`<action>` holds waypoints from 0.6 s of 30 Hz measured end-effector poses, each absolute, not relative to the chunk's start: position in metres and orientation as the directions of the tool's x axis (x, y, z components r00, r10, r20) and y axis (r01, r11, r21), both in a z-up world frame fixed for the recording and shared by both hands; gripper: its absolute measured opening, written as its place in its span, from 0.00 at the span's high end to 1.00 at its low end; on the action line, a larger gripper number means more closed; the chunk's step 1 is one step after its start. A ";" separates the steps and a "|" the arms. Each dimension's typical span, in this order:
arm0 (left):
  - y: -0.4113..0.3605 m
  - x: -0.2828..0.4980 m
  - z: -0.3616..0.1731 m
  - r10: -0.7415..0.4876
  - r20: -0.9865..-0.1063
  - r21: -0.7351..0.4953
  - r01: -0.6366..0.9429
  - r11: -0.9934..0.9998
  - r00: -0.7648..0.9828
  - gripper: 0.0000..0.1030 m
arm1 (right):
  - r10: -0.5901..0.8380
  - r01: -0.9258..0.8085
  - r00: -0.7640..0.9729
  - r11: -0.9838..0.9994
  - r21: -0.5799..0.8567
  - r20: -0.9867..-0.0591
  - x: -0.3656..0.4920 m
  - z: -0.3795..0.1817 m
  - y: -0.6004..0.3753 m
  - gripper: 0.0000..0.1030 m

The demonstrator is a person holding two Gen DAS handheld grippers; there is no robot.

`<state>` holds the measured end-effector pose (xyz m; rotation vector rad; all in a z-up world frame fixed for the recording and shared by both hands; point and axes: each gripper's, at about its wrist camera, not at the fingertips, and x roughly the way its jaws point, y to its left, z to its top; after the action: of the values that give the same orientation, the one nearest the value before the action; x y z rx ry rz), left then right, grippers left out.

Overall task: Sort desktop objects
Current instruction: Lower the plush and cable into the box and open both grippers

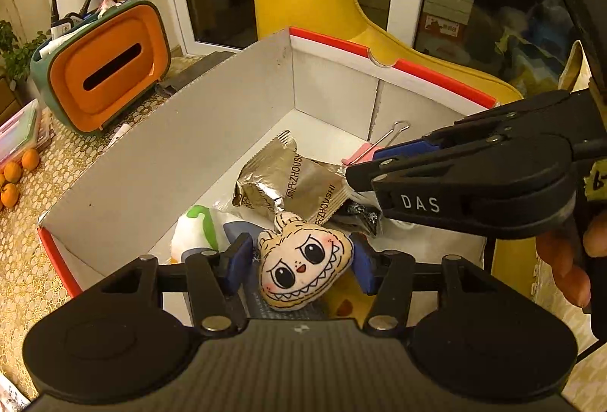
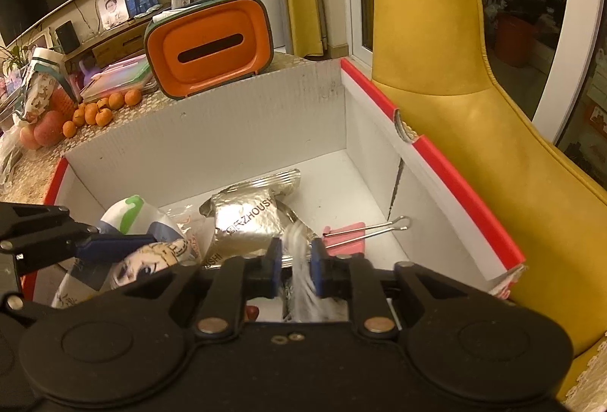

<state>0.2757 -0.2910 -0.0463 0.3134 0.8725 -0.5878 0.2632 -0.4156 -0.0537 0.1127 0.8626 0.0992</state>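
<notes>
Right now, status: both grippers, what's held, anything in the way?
Left hand-held gripper shut on plush face toy, over the box. Right hand-held gripper shut on clear wrapper. Silver snack packets and pink binder clip underneath.

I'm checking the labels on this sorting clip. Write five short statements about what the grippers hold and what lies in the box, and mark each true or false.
1. The left gripper holds a plush face charm over the box. True.
2. The right gripper is wide open and holds nothing. False: its fingers are closed on a crinkly clear wrapper.
3. A pink binder clip lies on the box floor. True.
4. The silver snack packet sits on the table outside the box. False: it lies inside the box.
5. The orange tissue holder stands inside the box. False: it stands on the table behind the box.
</notes>
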 end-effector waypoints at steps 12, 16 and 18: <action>-0.273 0.266 -0.038 -0.401 -0.775 -0.056 0.579 0.813 0.488 0.28 | 0.159 -0.061 0.656 0.985 0.159 -0.738 0.255 -0.042 -0.415 0.56; -0.269 0.256 -0.031 -0.420 -0.764 -0.065 0.589 0.806 0.490 0.28 | 0.173 -0.071 0.661 0.983 0.169 -0.730 0.251 -0.035 -0.414 0.52; -0.266 0.251 -0.026 -0.430 -0.756 -0.073 0.590 0.804 0.493 0.28 | 0.178 -0.079 0.665 0.983 0.168 -0.725 0.248 -0.031 -0.412 0.50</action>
<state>0.2514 -0.2660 -0.0257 0.2065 0.8534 -0.6238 0.2480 -0.4124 -0.0308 0.1257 0.8313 0.1456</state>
